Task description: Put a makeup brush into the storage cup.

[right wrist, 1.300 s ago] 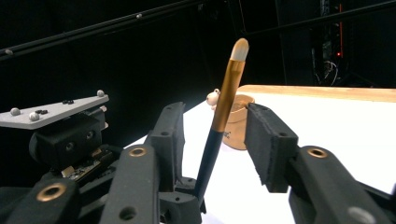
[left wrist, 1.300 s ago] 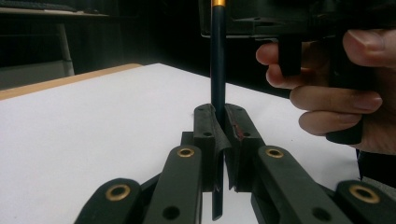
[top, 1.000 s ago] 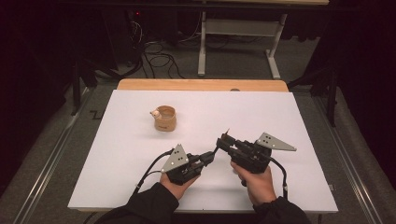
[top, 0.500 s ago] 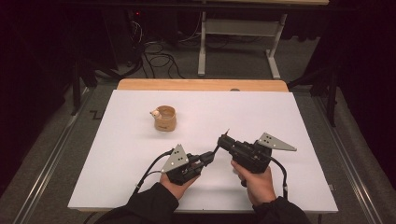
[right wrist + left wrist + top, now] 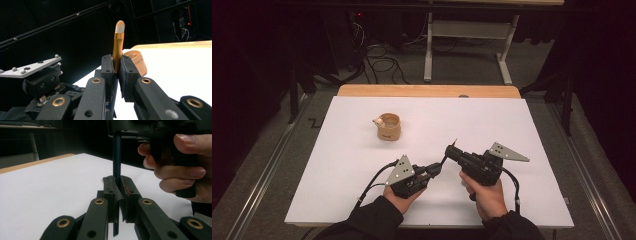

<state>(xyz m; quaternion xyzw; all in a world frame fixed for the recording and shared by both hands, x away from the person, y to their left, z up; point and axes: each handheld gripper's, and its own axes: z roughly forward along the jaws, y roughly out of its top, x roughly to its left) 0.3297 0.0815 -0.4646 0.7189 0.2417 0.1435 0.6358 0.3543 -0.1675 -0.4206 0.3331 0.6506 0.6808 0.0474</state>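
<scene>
One pen (image 5: 118, 47), one cup (image 5: 388, 126), my two grippers.
Low centre of the high view, my left gripper (image 5: 435, 170) and right gripper (image 5: 451, 150) both clamp the pen, perhaps a brush; cup stands upper left.

black sleeves, black left gripper (image 5: 435, 170) with brass rivets, grey plate.
</scene>
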